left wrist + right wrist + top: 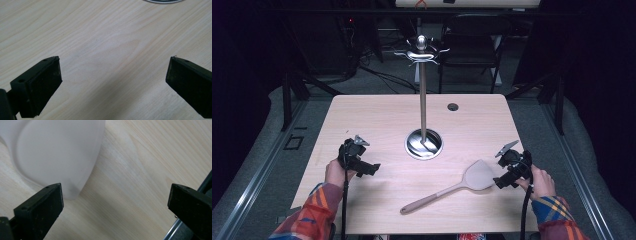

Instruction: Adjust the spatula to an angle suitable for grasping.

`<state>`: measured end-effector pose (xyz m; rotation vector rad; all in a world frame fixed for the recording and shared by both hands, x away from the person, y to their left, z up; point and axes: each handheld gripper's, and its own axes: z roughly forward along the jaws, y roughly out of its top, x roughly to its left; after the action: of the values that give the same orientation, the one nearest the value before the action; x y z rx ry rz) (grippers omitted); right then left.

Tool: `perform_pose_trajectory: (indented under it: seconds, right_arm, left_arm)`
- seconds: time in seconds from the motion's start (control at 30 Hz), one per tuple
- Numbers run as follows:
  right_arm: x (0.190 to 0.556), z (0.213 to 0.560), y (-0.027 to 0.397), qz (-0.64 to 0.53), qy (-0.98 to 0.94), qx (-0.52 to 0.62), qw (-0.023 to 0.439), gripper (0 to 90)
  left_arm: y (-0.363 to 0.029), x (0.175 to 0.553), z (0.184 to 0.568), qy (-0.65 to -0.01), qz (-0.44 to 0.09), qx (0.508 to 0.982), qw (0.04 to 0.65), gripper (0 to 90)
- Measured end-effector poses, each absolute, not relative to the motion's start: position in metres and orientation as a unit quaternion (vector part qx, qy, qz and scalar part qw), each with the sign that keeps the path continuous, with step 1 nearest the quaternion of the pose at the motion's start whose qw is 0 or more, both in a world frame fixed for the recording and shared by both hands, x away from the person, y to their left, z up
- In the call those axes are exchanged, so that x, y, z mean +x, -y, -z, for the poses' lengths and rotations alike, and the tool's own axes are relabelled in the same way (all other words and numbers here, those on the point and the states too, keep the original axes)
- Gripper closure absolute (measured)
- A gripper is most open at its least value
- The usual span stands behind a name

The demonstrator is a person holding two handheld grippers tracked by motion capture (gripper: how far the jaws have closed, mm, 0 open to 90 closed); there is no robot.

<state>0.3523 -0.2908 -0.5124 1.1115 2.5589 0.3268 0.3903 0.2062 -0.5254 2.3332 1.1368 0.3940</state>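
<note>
From above, my left gripper point(371, 169) and right gripper point(503, 182) rest on the worktop point(377, 112); the spatula point(452, 187) lies by the right one. Left gripper view: my jaws spread over bare wood. Right gripper view: jaws spread, spatula blade point(57, 152) just ahead of one jaw.

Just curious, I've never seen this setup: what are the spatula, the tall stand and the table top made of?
The spatula looks like matte silicone or plastic, pale and faintly translucent at the blade. The stand seems polished metal: its round base and hooked top give mirror-like glints. The table top shows light wood grain, though it could be laminate.
</note>
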Motion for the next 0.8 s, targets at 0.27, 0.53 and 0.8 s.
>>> perform_pose_trajectory:
  seconds: [0.27,0.53,0.8]
  right_arm:
    - [0.352,0.512,0.285,-0.119,-0.905,0.375,0.163,0.0]
    - [0.353,0.512,0.286,-0.145,-0.908,0.363,0.15,0.0]
    - [0.353,0.512,0.276,-0.135,-0.921,0.339,0.138,0.0]
  left_arm:
    - [-0.205,0.389,0.525,-0.415,-0.148,0.86,0.257,0.1]
    - [-0.206,0.387,0.524,-0.416,-0.149,0.858,0.261,0.0]
    - [-0.206,0.387,0.524,-0.415,-0.151,0.859,0.261,0.0]
